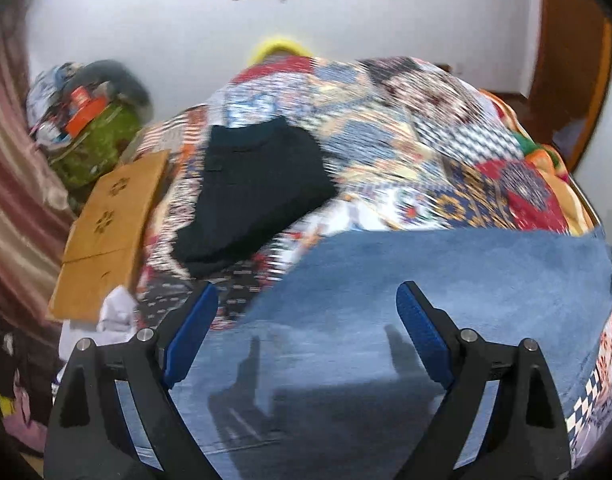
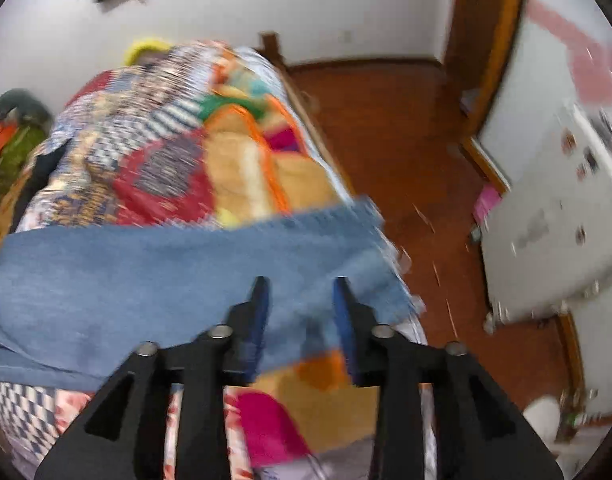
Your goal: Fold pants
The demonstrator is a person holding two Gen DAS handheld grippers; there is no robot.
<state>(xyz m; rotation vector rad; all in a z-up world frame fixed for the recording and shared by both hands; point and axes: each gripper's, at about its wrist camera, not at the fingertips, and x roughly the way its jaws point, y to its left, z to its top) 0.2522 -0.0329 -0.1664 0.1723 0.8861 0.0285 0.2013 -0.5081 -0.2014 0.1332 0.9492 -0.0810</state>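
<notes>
On patchwork bed (image 1: 406, 140), blurred jeans (image 1: 426, 280), near end cut off

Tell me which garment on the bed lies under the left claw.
The blue jeans, spread directly beneath the open left claw. The black garment lies farther off on the patchwork quilt, untouched.

patchwork quilt (image 1: 406, 128) | black garment (image 1: 258, 200) on it | cardboard (image 1: 114, 220) beside | wooden floor (image 2: 390, 128)
</notes>
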